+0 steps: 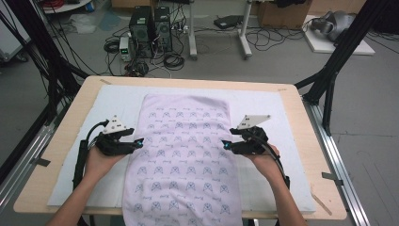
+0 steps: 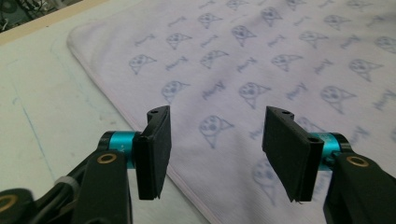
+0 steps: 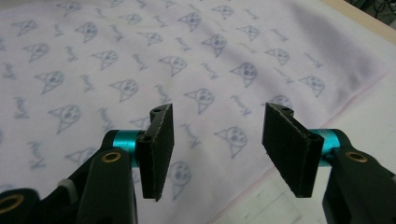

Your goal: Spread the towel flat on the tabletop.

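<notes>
Two tools: each is being held in one of the person's hands, one at either long edge of the cloth, both pointing inward toward each other.
Left tool (image 1: 139,141): it is hovering at the cloth's left edge with its jaws standing well apart and gripping nothing; in the left gripper view (image 2: 212,149) the hem is running just under the left-hand pad, with printed fabric showing through the gap.
Right tool (image 1: 225,144): it is hovering at the cloth's right edge, jaws likewise well apart and gripping nothing; in the right gripper view (image 3: 215,147) the hem is passing below the right-hand pad.
Cloth (image 1: 186,155): a pale lilac towel with a repeating blue print (small triangular faces and script) is lying flat between the two tools, its far end rounded off ahead of them and its near end hanging over the bench edge by the person.
White mat (image 1: 117,101): it is lying under the cloth and showing outside each tool, beneath the person's hands.
Bench (image 1: 66,136): its light wooden top is carrying the mat and framing it on all sides.
Left hand (image 1: 101,162): it is wrapping the left tool's body from behind, a black cable trailing back along the forearm.
Right hand (image 1: 266,162): it is holding the right tool the same way, cable trailing beside the wrist.
Contact: whether the pads are touching the fabric I cannot tell.
</notes>
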Available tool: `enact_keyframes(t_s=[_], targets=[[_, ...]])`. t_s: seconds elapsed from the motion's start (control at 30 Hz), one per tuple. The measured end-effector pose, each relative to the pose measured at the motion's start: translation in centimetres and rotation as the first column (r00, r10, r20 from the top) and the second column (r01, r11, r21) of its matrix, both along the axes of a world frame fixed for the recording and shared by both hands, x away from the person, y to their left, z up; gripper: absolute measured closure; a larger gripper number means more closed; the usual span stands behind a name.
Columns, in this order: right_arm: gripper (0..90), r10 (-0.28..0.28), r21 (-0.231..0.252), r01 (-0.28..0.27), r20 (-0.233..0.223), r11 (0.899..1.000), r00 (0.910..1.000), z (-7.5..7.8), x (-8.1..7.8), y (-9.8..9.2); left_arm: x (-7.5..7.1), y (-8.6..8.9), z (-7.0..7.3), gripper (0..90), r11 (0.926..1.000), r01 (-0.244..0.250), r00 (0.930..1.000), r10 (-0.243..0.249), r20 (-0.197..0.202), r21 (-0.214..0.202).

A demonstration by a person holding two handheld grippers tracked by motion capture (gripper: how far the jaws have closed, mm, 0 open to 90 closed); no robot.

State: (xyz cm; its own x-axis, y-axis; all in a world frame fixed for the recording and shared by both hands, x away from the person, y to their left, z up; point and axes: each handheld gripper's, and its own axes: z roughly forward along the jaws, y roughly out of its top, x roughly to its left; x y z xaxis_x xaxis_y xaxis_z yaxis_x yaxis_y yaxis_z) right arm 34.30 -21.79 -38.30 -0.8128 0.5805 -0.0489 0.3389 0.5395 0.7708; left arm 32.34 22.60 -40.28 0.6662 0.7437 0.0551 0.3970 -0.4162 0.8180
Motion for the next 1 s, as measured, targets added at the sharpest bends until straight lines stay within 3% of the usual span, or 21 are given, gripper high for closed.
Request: enact_keyframes(t_s=[0.1, 0.2, 0.3, 0.4, 0.57, 0.63, 0.67, 0.73, 0.8, 0.83, 0.87, 0.93, 1.0], targets=[[36.3, 0.018, -0.009, -0.018, -0.015, 1.000, 0.9997, -0.7, -1.3, 0.2, -1.7, 0.0, -0.5, 39.2, 0.9999, 0.016, 0.9998, -0.016, 0.012, 0.004], [36.9, 0.054, 0.002, -0.054, -0.011, 0.999, 0.9985, -1.3, -2.8, 0.6, -3.2, -0.1, -1.3, 38.9, 0.9993, 0.037, 0.9993, -0.037, 0.004, 0.008], [36.2, 0.084, -0.032, -0.085, -0.018, 0.996, 0.9963, -1.9, -3.9, 1.1, -4.6, -0.5, -1.8, 38.5, 0.9977, 0.068, 0.9976, -0.068, 0.008, 0.001], [37.2, 0.107, -0.025, -0.108, -0.043, 0.994, 0.9933, -2.6, -4.8, 1.0, -5.9, -0.8, -2.1, 38.9, 0.9955, 0.095, 0.9954, -0.095, 0.012, 0.000], [42.5, 0.129, -0.044, -0.131, -0.038, 0.990, 0.9909, -3.6, -6.7, 1.0, -8.2, -1.3, -2.6, 48.8, 0.9842, 0.177, 0.9843, -0.177, -0.003, 0.011], [43.5, 0.146, -0.040, -0.149, -0.057, 0.988, 0.9876, -4.1, -7.3, 0.9, -8.9, -1.3, -2.9, 54.6, 0.9755, 0.220, 0.9747, -0.220, -0.040, -0.001], [43.5, 0.144, -0.048, -0.147, -0.062, 0.988, 0.9877, -4.3, -7.6, 0.8, -9.3, -1.3, -3.1, 60.3, 0.9710, 0.239, 0.9694, -0.238, -0.060, 0.007], [43.4, 0.151, -0.064, -0.157, -0.088, 0.986, 0.9846, -4.9, -8.1, 0.5, -9.9, -1.3, -3.6, 61.3, 0.9653, 0.259, 0.9627, -0.255, -0.090, 0.034], [46.1, 0.158, -0.078, -0.167, -0.108, 0.983, 0.9816, -5.4, -8.4, 0.2, -10.3, -1.2, -4.2, 58.3, 0.9654, 0.256, 0.9643, -0.251, -0.085, 0.052], [47.7, 0.160, -0.090, -0.170, -0.105, 0.981, 0.9814, -5.7, -8.6, 0.1, -10.4, -1.0, -4.4, 57.9, 0.9666, 0.254, 0.9648, -0.251, -0.078, 0.033], [50.2, 0.155, -0.071, -0.162, -0.098, 0.984, 0.9831, -5.8, -8.8, 0.0, -10.4, -0.9, -4.5, 58.7, 0.9664, 0.256, 0.9636, -0.254, -0.083, 0.018], [55.9, 0.151, -0.046, -0.156, -0.104, 0.987, 0.9831, -6.0, -9.0, -0.1, -10.5, -0.8, -4.6, 67.1, 0.9649, 0.263, 0.9624, -0.261, -0.074, 0.006], [69.0, 0.160, -0.039, -0.165, -0.106, 0.986, 0.9814, -6.0, -9.1, -0.1, -10.4, -0.8, -4.5, 86.0, 0.9590, 0.283, 0.9548, -0.283, -0.092, -0.008]])
